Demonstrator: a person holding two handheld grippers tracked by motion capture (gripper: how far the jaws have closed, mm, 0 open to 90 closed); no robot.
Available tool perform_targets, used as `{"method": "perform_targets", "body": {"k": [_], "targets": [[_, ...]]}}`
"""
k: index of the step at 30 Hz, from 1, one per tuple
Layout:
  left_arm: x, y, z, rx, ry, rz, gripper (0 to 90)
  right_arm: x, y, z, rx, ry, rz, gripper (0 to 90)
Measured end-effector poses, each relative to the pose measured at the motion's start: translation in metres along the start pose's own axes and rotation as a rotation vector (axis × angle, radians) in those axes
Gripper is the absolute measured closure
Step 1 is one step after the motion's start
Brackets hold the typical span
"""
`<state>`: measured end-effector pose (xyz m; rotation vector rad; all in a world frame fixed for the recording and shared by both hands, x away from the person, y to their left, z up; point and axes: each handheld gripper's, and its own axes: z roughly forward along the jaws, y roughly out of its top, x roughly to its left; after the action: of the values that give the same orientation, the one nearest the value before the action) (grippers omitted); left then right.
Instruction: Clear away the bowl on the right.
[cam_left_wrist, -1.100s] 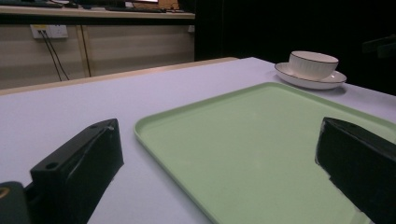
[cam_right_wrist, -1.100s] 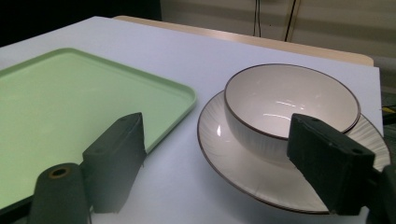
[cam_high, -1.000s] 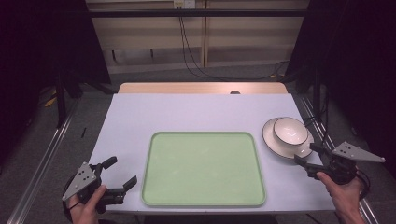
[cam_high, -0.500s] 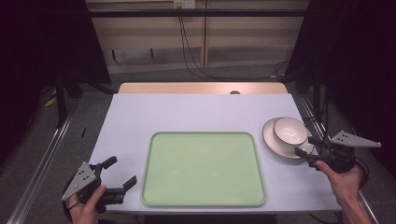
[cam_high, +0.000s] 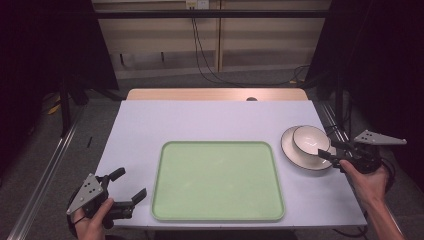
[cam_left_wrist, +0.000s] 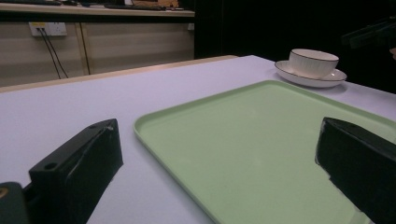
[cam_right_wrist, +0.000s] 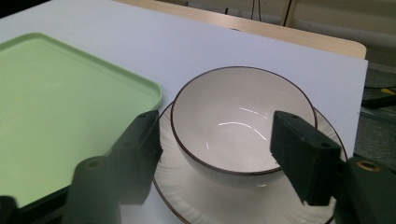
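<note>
From the high view: pale lavender table (cam_high: 210, 117) with a light green tray (cam_high: 217, 180) lying flat near the front edge, bare; white bowl (cam_high: 310, 140) seated on a white plate (cam_high: 295, 154) just right of the tray's far right corner. Left gripper (cam_high: 127, 186) held low at the front left corner of the table, jaws spread wide and pointing toward the tray, gripping nothing. Right gripper (cam_high: 330, 149) at the plate's right edge, jaws apart over the rim, in the person's right hand (cam_high: 367, 180). From the left gripper view: two black jaws well apart, tray (cam_left_wrist: 261, 140) between them, bowl (cam_left_wrist: 314, 62) and plate (cam_left_wrist: 310, 78) far off beyond it. From the right gripper view: jaws spread on either side of the bowl (cam_right_wrist: 240, 121), above the plate (cam_right_wrist: 219, 198), contact impossible to tell; tray (cam_right_wrist: 60, 102) corner just beside the plate.
</note>
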<state>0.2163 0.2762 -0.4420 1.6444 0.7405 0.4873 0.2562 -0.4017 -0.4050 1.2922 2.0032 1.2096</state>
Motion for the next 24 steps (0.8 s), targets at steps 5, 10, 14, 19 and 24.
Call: {"method": "perform_targets", "body": {"k": [5, 10, 14, 19, 24], "targets": [[0.000, 0.000, 0.001, 0.001, 0.001, 0.000, 0.6, -0.004, 0.007, 0.005, 0.024, -0.012, -0.007, 31.1], [0.000, 0.000, 0.001, 0.002, 0.001, 0.001, 0.6, -0.011, 0.011, 0.010, 0.034, -0.028, 0.001, 28.7], [0.001, 0.000, 0.001, 0.001, -0.007, -0.002, 0.6, -0.013, 0.014, 0.014, 0.061, -0.031, -0.001, 25.3], [0.000, -0.001, 0.001, 0.005, -0.007, -0.001, 0.6, -0.019, 0.024, 0.021, 0.084, -0.022, -0.003, 27.6], [0.001, -0.001, 0.002, 0.010, -0.008, 0.004, 0.6, -0.024, 0.028, 0.027, 0.127, -0.038, -0.010, 21.4]]}}
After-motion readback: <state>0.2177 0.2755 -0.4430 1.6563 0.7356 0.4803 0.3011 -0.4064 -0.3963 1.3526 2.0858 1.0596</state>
